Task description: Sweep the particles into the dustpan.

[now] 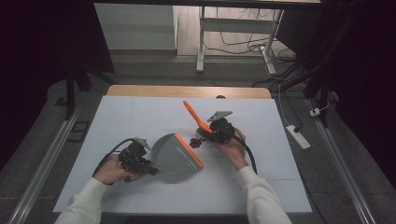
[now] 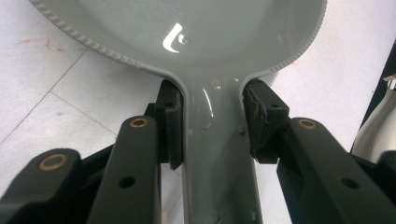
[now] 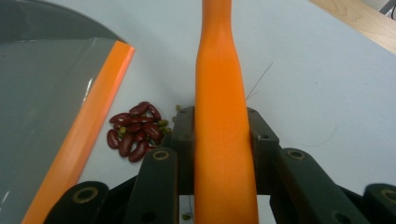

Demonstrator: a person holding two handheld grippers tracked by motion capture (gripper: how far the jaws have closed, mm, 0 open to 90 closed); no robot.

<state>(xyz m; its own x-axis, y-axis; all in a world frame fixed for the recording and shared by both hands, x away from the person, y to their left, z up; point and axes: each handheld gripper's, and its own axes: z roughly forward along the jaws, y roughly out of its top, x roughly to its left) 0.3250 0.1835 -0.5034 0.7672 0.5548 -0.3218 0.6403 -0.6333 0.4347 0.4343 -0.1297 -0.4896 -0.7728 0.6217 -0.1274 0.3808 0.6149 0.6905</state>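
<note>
The work in hand looks like sweeping a small heap of beans (image 1: 195, 142) into a dustpan (image 1: 176, 158). The left gripper (image 1: 150, 169) is clamped on the dustpan's grey handle (image 2: 219, 154); in the left gripper view both pads press the handle's sides just below where it flares into the pan. The right gripper (image 1: 215, 132) is closed on the orange handle of a brush (image 1: 195, 115), which rises up and away toward the far edge of the table (image 1: 140, 112).

The beans lie near the middle of the table, just beside the dustpan's orange lip (image 3: 88, 130) and close to the right gripper. In the right gripper view they are glossy, dark red, kidney-shaped, with a few small green ones (image 3: 162, 123) mixed in.

The pan is smooth grey plastic with a ribbed rim and a straight orange rubbery front edge; the brush handle is matt orange, narrow where it is held. The table cover is pale and flat.

Next, I judge, the brush must push the heap over the lip while the pan stays flat and steady.
</note>
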